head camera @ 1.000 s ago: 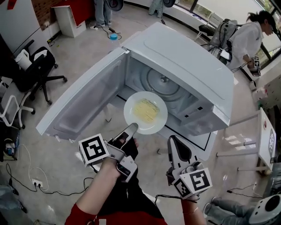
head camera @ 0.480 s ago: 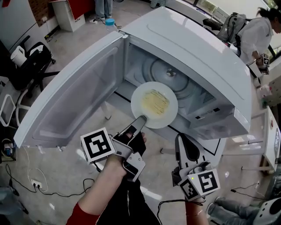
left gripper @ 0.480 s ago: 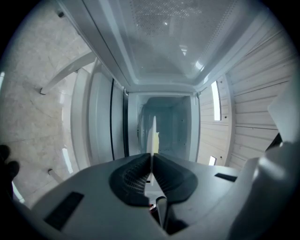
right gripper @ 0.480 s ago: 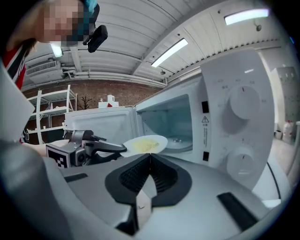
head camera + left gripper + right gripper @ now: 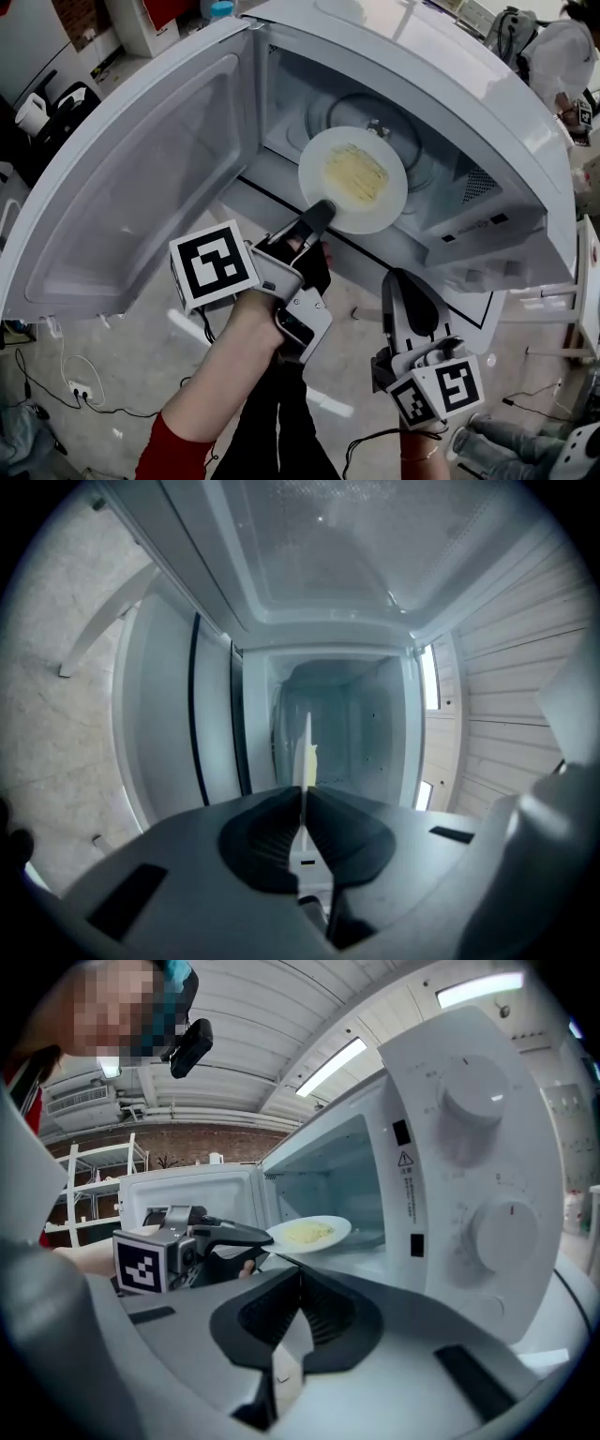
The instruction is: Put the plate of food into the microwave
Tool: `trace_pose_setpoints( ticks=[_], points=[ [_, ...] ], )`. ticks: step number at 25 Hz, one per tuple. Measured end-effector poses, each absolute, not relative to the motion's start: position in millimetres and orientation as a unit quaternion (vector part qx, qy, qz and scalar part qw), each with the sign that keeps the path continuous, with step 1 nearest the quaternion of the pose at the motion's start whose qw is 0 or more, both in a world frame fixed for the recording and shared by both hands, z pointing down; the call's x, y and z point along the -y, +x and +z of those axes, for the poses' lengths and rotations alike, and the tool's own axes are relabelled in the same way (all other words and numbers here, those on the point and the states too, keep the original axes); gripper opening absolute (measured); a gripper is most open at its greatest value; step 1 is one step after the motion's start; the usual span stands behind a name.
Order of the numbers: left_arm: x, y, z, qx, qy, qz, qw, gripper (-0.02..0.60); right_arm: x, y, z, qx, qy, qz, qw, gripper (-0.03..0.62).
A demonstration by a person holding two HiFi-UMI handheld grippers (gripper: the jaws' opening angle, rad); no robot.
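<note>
Grips the near edge of the plate [image 5: 353, 178] with the left claw [image 5: 319, 214], shut tight on the thin white rim. Holds the plate flat, with a heap of yellow food [image 5: 356, 173] in its middle. Has the plate in the open mouth of the white microwave [image 5: 422, 75], the far half over the round glass tray [image 5: 337, 112] inside, the near half out over the front edge. Looks lifted off the tray, not set down. Has the door [image 5: 141, 187] swung wide open to the left. Points the left claw level, straight into the box. In the left gripper view, shows the plate edge-on, as a thin white line between the two dark pads [image 5: 262, 841].

Hangs the right claw [image 5: 401, 279] lower and to the right, just in front of the microwave, well apart from the plate. Has its two jaws pressed together with nothing in between. Looks past the two round knobs [image 5: 506, 1232] on the front panel. Has a grey floor [image 5: 122, 356] below, with thin black cables [image 5: 56, 394] lying on it.
</note>
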State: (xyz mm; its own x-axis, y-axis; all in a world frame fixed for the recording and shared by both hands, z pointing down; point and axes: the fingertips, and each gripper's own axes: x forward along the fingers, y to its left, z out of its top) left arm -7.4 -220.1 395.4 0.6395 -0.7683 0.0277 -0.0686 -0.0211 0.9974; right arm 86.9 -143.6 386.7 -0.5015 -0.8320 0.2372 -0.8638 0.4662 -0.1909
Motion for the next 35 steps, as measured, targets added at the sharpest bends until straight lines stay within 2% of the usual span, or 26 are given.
trace_pose_setpoints(
  ticks=[21, 35],
  points=[
    [310.5, 23.3, 396.8, 0.350, 0.659, -0.254, 0.616, 0.025, 186.8, 82.9, 389.3, 0.851, 0.498, 0.159, 0.043, 0.014],
    [331.1, 30.4, 392.7, 0.389, 0.692, -0.159, 0.587, 0.025, 195.7, 77.7, 378.4, 0.853, 0.498, 0.149, 0.046, 0.015]
  ],
)
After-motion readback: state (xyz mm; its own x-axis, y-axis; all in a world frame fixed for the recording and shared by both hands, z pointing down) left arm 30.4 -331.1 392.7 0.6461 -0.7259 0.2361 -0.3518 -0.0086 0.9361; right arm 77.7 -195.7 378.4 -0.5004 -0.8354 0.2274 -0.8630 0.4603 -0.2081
